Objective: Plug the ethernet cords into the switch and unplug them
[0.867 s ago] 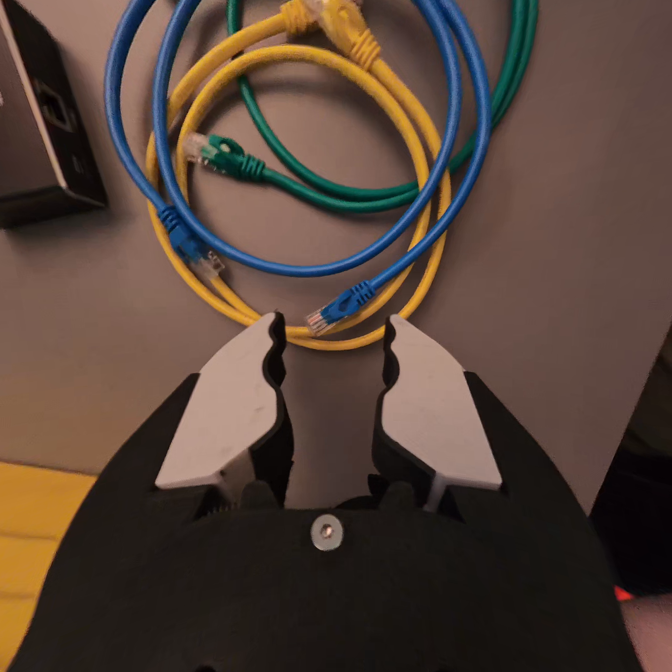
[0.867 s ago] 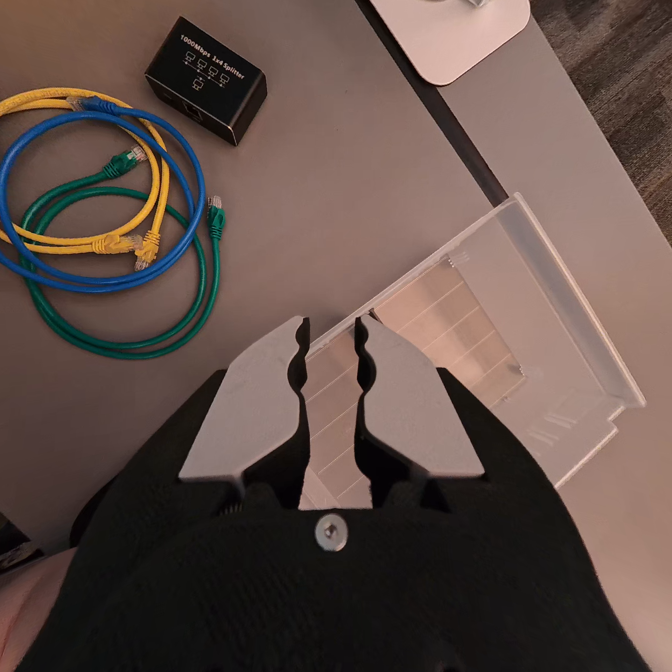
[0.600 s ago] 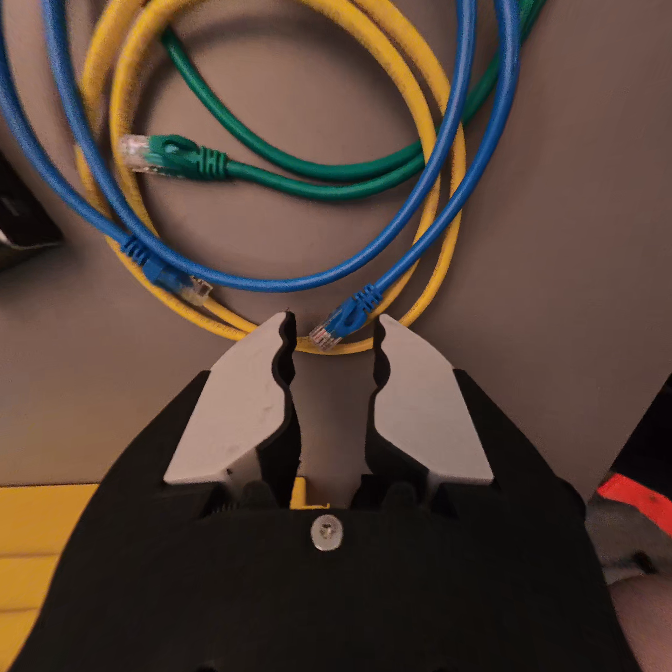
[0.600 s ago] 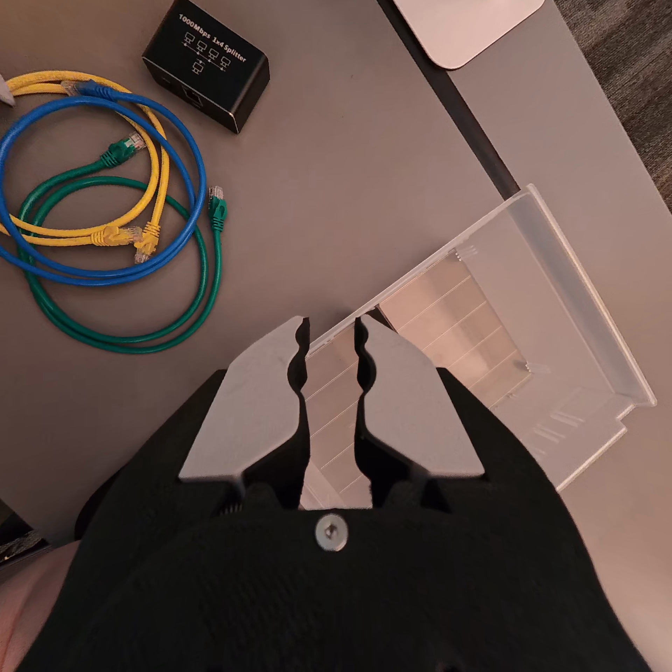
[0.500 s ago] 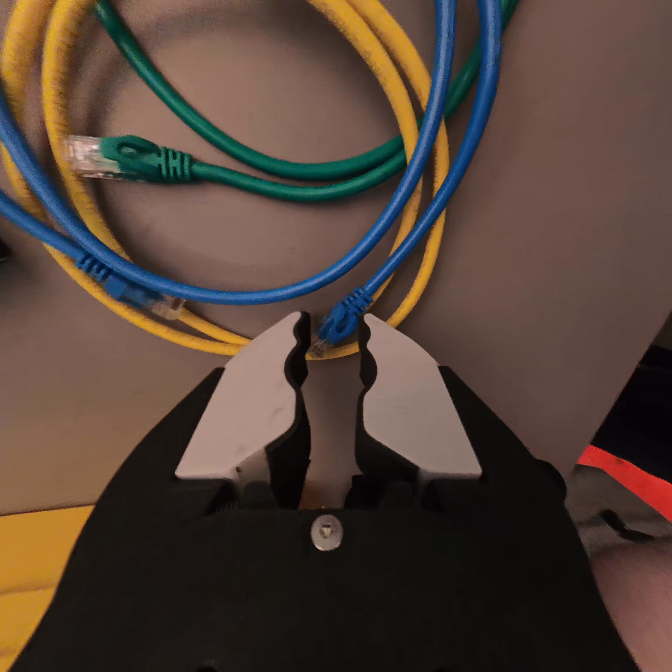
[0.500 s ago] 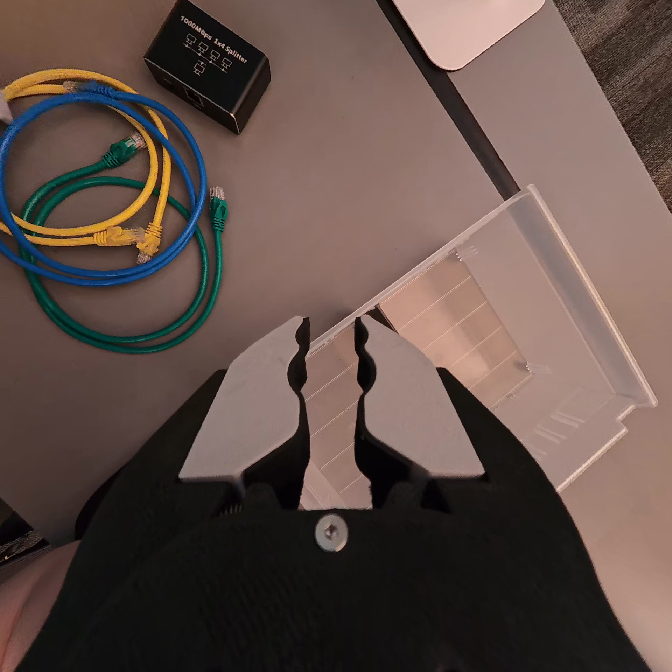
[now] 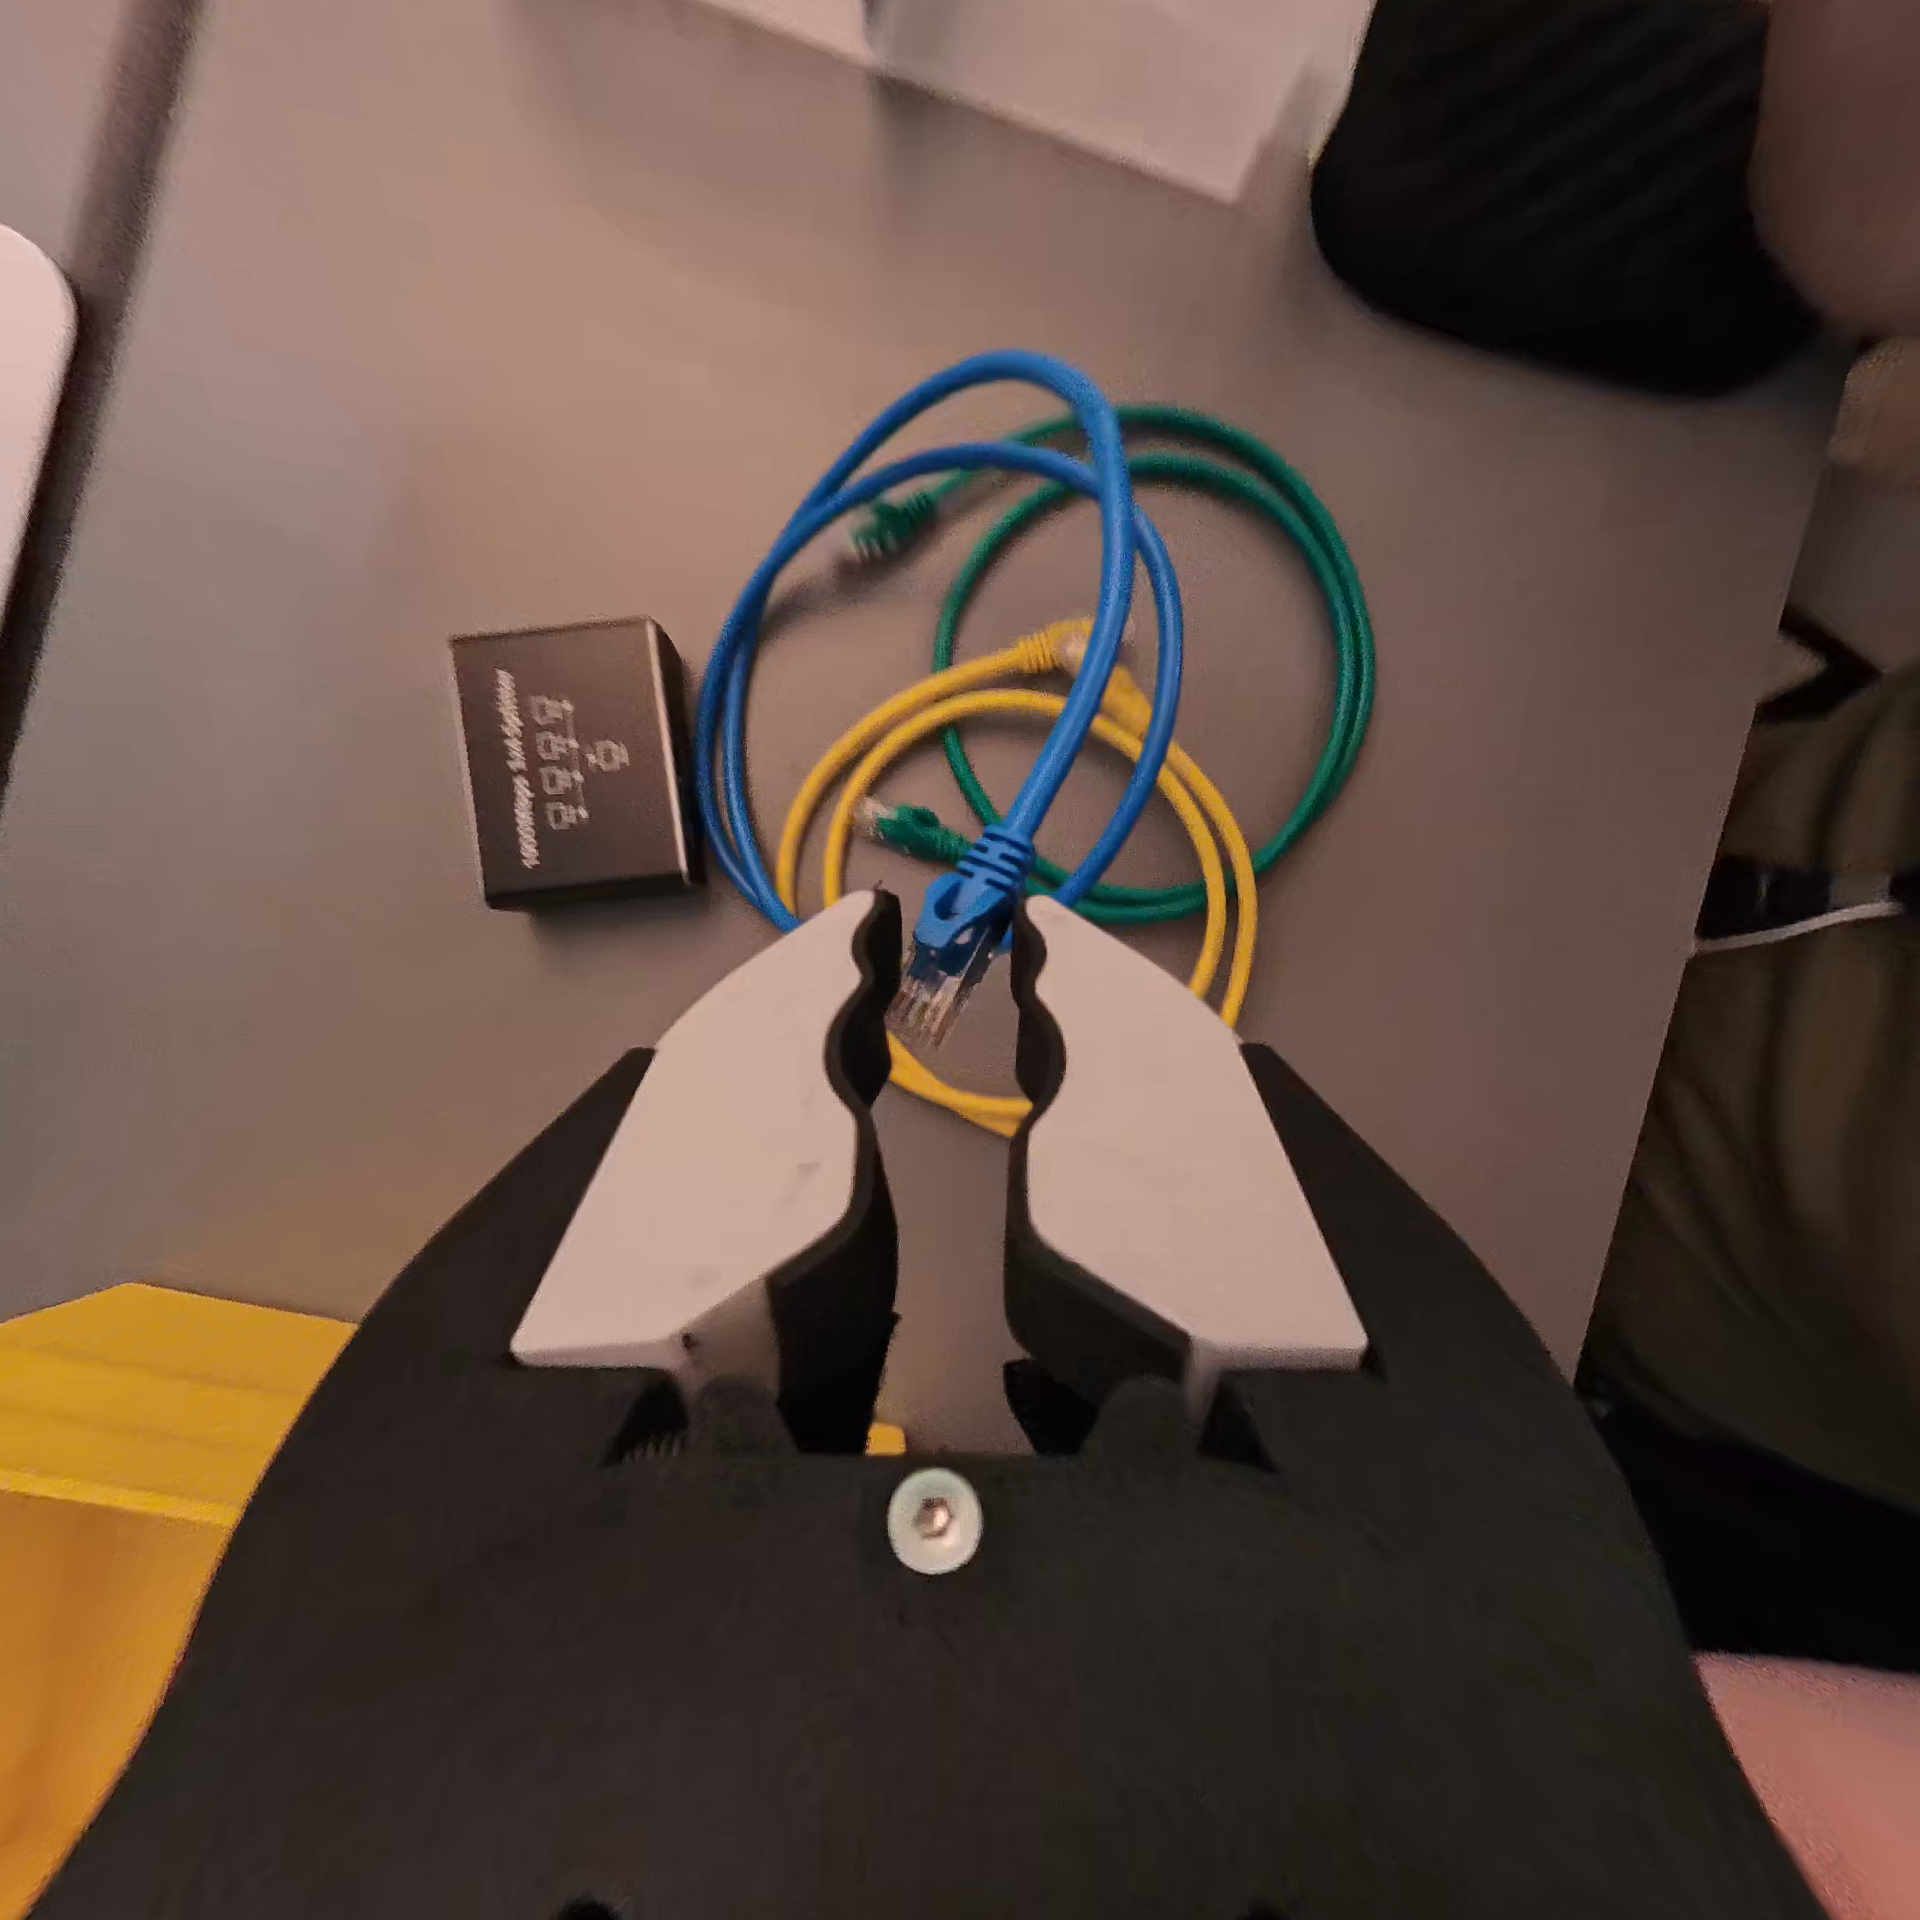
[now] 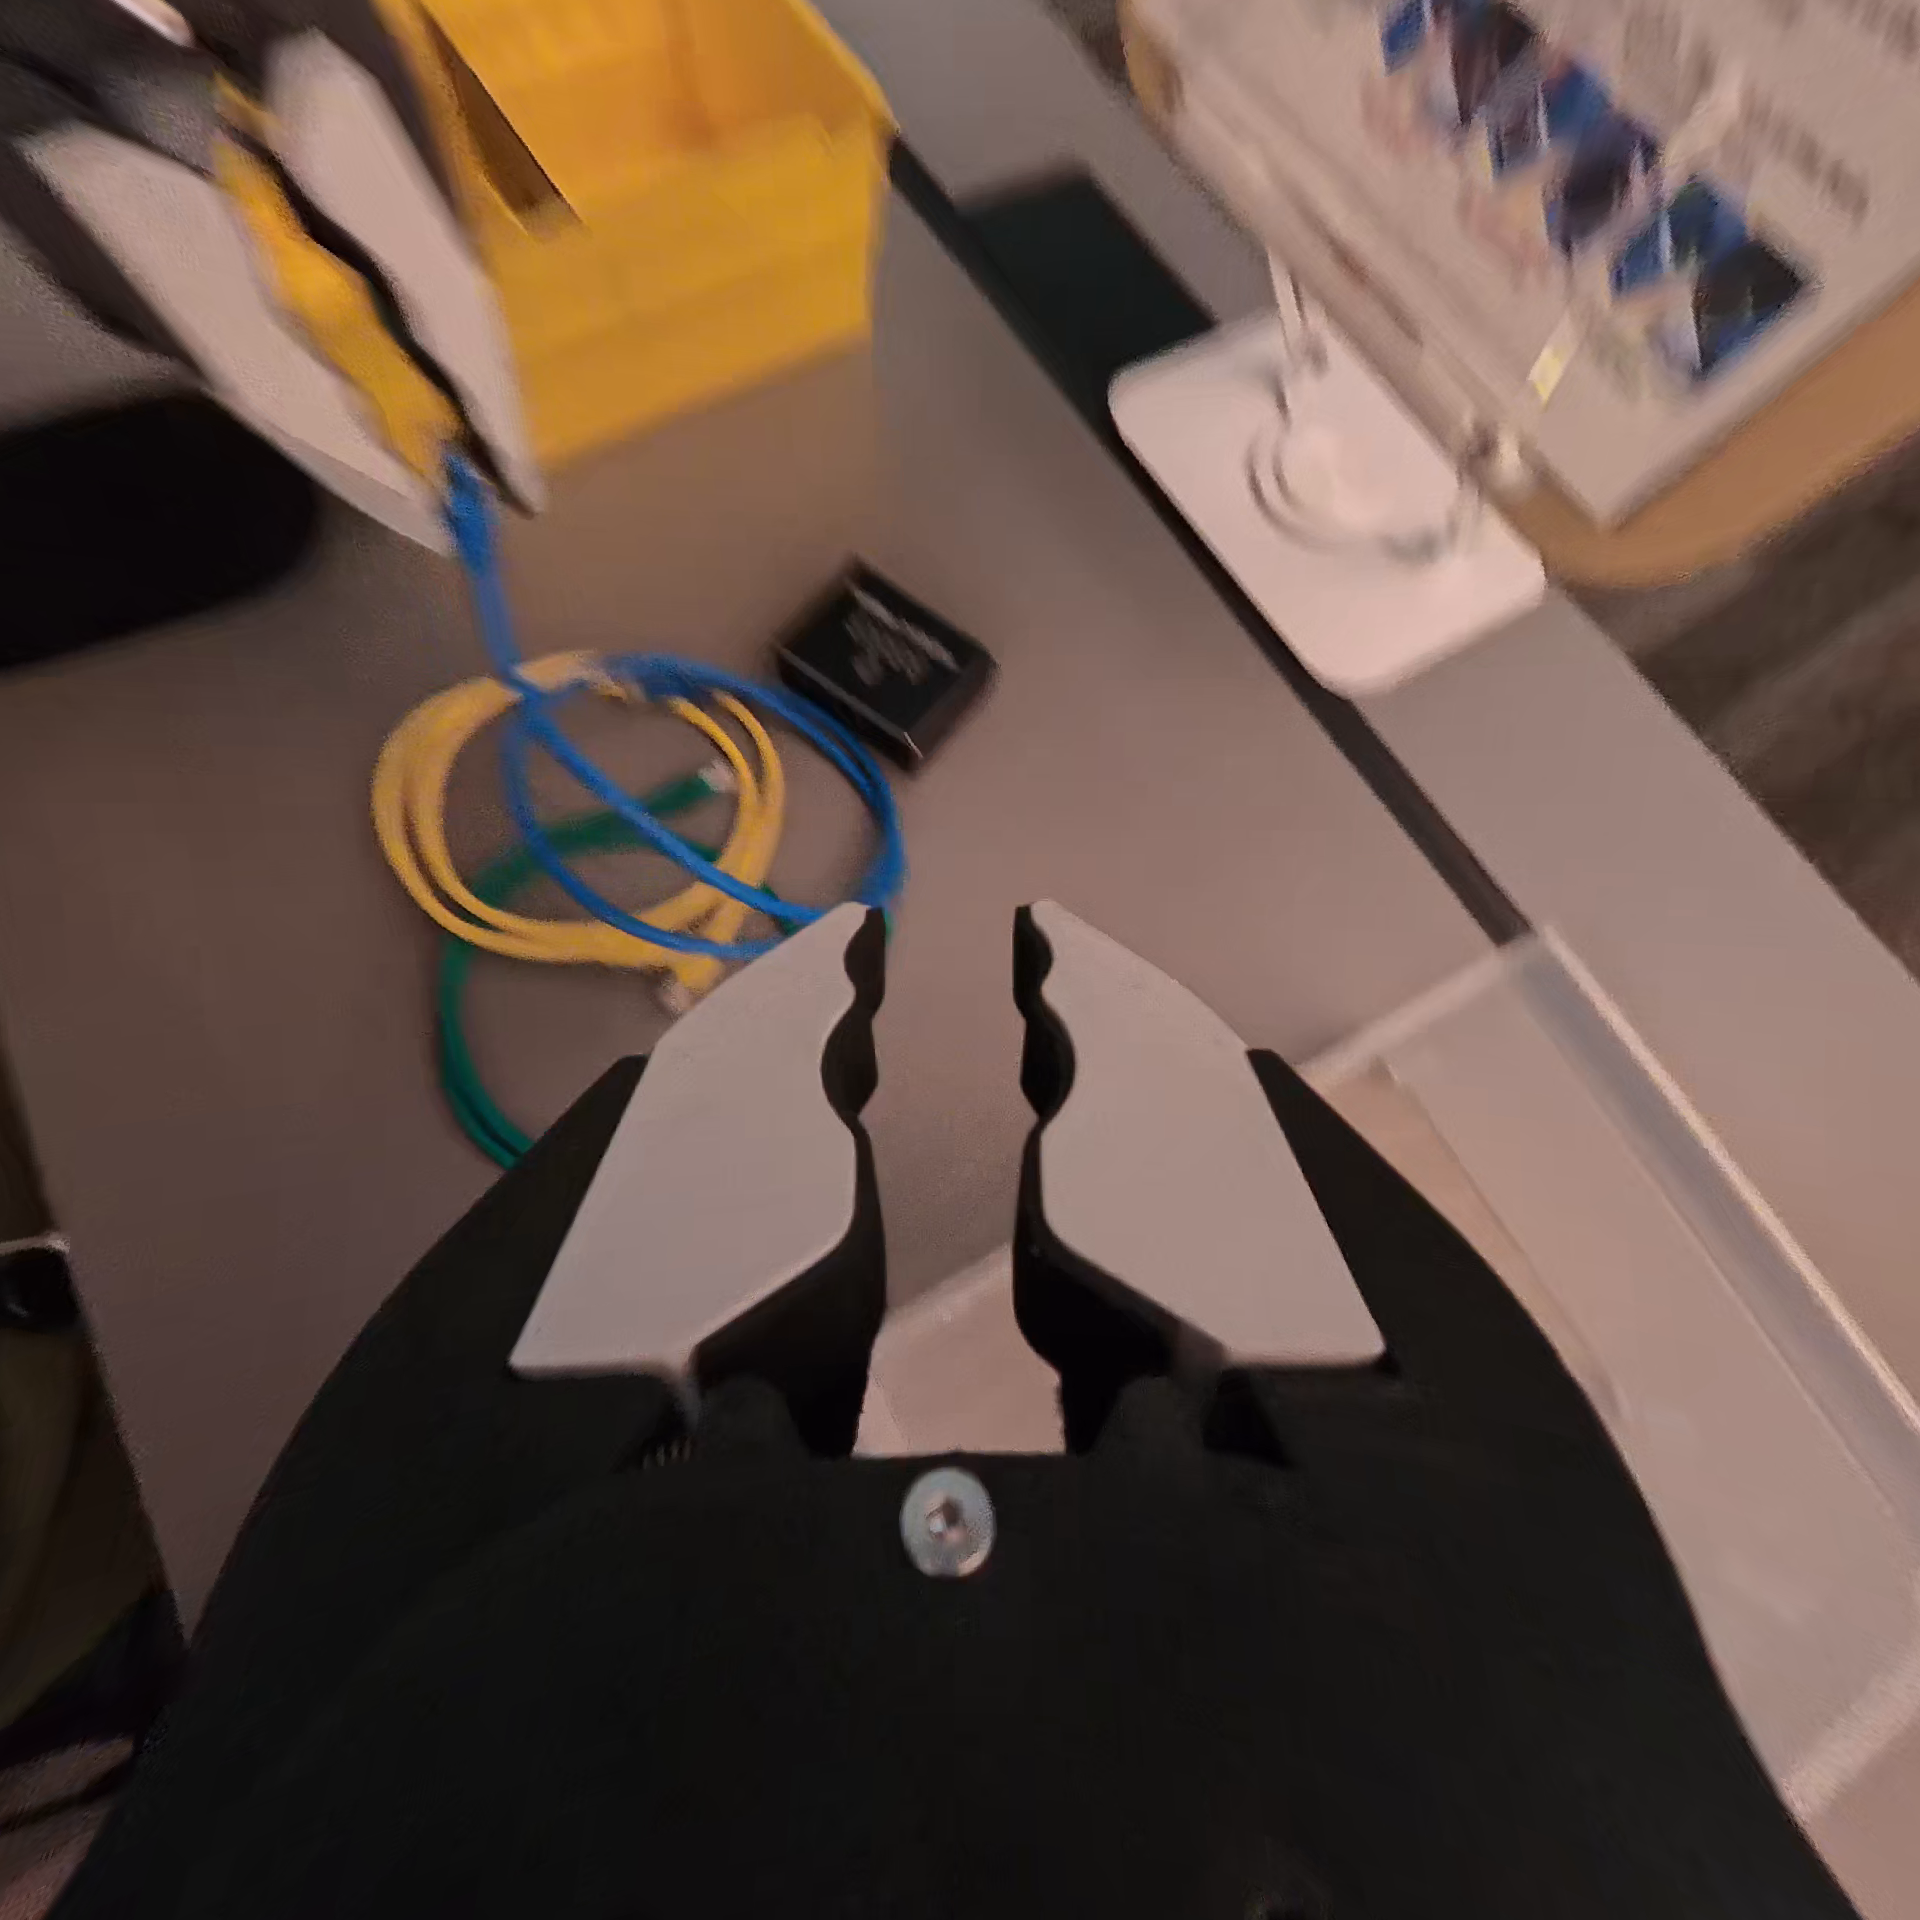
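My left gripper [image 7: 953, 914] is shut on the plug of the blue cord [image 7: 961, 935] and holds it up above the grey table [image 7: 364, 416]. The rest of the blue cord hangs down in loops to the pile. The yellow cord [image 7: 1216, 831] and green cord [image 7: 1340, 644] lie coiled on the table. The black switch [image 7: 571, 764] sits just left of the cords. My right gripper [image 8: 945, 920] is open and empty, above the table near the cords. In the right wrist view, the left gripper [image 8: 312, 312] is at upper left with the blue cord [image 8: 488, 582] hanging from it, and the switch [image 8: 883, 675] is behind the pile.
A yellow bin [image 8: 675, 260] stands at the table's edge behind the left gripper and shows in the left wrist view [image 7: 104, 1403]. A clear plastic tray [image 8: 1558, 1195] lies to the right. A white monitor stand base [image 8: 1330, 499] sits beyond a dark table seam. The right wrist view is blurred. My hands' fingertips stand some 20 centimeters from each other. The switch [image 8: 883, 675] lies around 15 centimeters away from my left fingertips. It is also in sight in the left wrist view [image 7: 607, 745].
My left gripper closed on the blue plug and lifted it off the table, pulling the blue cord up. My right gripper swung from over the clear tray toward the cords.
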Demonstrator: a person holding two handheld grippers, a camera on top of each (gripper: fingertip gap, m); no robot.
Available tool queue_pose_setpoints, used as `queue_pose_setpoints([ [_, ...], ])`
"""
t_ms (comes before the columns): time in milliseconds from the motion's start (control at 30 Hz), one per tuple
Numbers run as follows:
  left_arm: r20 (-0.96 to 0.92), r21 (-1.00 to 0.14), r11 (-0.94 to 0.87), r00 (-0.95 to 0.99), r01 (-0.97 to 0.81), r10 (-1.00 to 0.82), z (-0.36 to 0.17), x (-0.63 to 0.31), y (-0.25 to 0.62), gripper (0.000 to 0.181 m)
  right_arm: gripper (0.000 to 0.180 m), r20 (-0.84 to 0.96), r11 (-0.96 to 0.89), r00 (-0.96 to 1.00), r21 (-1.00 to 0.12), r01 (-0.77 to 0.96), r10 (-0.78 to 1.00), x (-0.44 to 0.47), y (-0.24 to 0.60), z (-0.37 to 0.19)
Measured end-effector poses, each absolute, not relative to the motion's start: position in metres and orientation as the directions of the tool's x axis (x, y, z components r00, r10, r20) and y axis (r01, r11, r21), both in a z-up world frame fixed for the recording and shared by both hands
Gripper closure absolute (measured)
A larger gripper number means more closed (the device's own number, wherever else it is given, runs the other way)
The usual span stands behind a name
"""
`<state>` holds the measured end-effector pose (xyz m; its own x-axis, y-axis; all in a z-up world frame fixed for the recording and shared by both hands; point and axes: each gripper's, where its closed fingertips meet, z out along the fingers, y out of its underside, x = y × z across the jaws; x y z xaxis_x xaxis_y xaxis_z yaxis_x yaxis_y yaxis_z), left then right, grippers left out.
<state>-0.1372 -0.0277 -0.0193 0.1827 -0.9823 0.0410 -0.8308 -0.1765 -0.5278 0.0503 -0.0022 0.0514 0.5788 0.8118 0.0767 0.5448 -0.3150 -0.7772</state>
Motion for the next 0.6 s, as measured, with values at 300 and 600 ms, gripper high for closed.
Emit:
queue_pose_setpoints([
  [300,0.184,-0.691,-0.325,0.278,-0.645,-0.943,0.018,-0.120,0.015,0.164,0.135,-0.156,-0.138,-0.053,-0.959,0.246,0.986,-0.104,-0.088,0.087],
  [600,0.249,-0.759,-0.316,0.194,-0.569,-0.949,0.036,-0.138,0.005,0.166,0.164,-0.476,-0.484,0.110,-0.874,0.052,0.872,-0.140,-0.010,0.031],
])
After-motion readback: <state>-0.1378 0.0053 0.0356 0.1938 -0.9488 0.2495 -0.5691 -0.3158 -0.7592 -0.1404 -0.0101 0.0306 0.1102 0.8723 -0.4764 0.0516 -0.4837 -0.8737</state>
